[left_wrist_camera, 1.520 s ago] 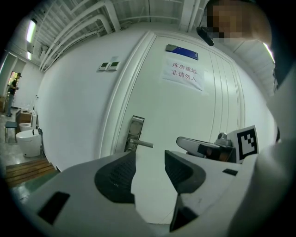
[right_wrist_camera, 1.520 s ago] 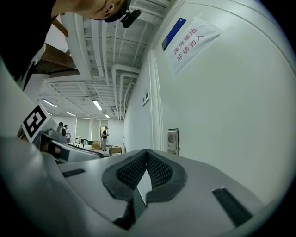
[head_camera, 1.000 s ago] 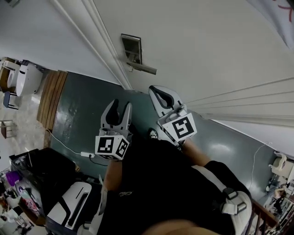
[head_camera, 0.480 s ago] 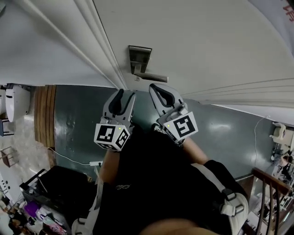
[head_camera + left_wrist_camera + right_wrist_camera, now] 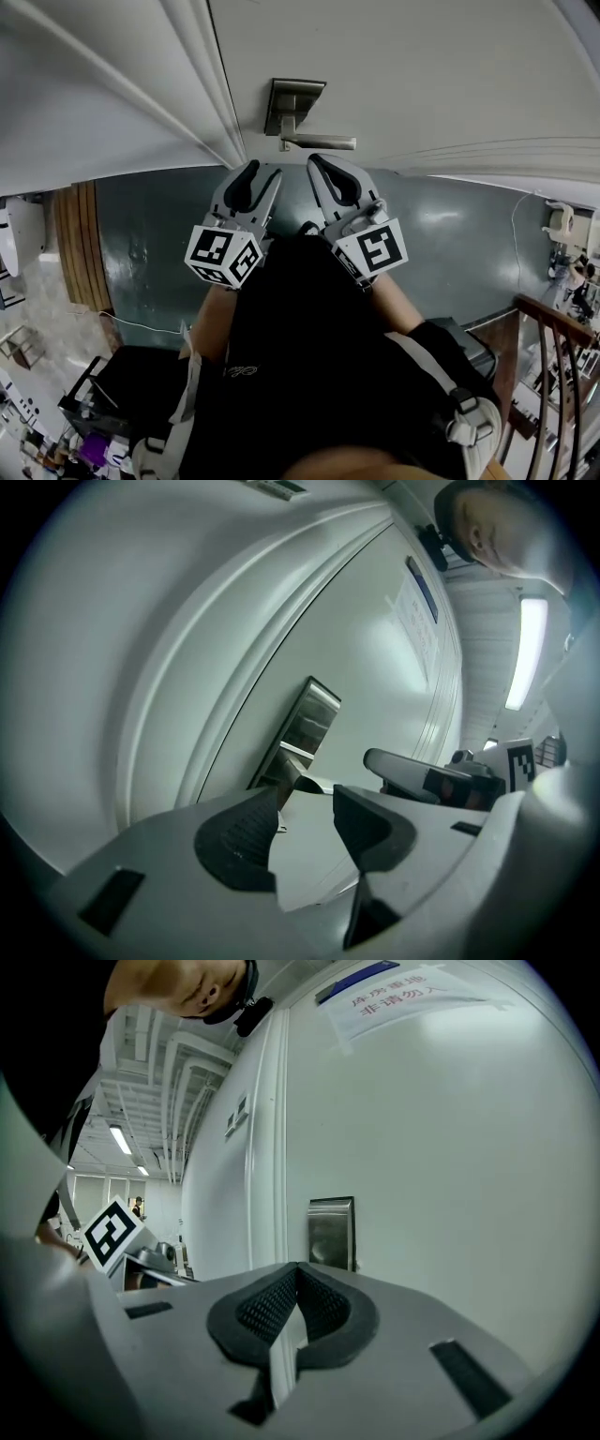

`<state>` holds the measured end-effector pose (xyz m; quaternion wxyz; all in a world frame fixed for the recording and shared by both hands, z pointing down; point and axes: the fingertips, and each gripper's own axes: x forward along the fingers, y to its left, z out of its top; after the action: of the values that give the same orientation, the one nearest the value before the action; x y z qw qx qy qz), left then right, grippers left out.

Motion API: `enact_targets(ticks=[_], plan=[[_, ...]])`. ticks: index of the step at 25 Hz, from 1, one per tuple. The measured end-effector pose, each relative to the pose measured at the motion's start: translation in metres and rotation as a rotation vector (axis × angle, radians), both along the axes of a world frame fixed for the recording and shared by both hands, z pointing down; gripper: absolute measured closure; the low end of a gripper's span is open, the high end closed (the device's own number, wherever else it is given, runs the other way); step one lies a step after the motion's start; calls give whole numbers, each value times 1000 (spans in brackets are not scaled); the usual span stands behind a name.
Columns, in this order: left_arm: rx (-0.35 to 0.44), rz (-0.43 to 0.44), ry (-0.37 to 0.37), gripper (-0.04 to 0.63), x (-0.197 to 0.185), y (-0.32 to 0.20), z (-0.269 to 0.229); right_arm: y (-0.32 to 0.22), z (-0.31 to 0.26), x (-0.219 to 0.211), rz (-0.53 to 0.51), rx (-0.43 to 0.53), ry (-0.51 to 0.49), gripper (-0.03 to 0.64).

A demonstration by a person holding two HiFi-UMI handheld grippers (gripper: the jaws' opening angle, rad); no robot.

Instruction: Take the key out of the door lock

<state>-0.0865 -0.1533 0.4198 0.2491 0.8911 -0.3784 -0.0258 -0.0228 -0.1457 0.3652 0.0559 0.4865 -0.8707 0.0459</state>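
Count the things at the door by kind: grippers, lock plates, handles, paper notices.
Grippers: 2 (left gripper, right gripper)
Lock plate: 1
Handle: 1
Notice: 1
Total: 5

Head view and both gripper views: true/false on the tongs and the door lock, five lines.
1. The left tongs stand open with nothing between them. True.
2. The right tongs are spread wide. False: their tips meet, shut on nothing.
3. The right tongs grip the lever handle. False: in the head view both tongs sit below the handle, apart from it.
4. A metal lock plate sits on the door, with the lever pointing to the head view's right. True.
5. The key is already out, held in the left tongs. False: neither tongs holds anything, and no key can be made out in any view.
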Motion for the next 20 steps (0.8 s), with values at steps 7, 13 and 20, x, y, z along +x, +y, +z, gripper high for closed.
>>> enact_targets(ticks=[7, 13, 20], plan=[[-82, -68, 101, 403, 2, -10, 24, 0, 13, -3, -43, -40, 17, 609], [-127, -117, 218, 403, 5, -14, 41, -2, 24, -3, -79, -66, 45, 609], [-189, -143, 335, 405, 18, -26, 73, -3, 40, -4, -113, -96, 65, 609]])
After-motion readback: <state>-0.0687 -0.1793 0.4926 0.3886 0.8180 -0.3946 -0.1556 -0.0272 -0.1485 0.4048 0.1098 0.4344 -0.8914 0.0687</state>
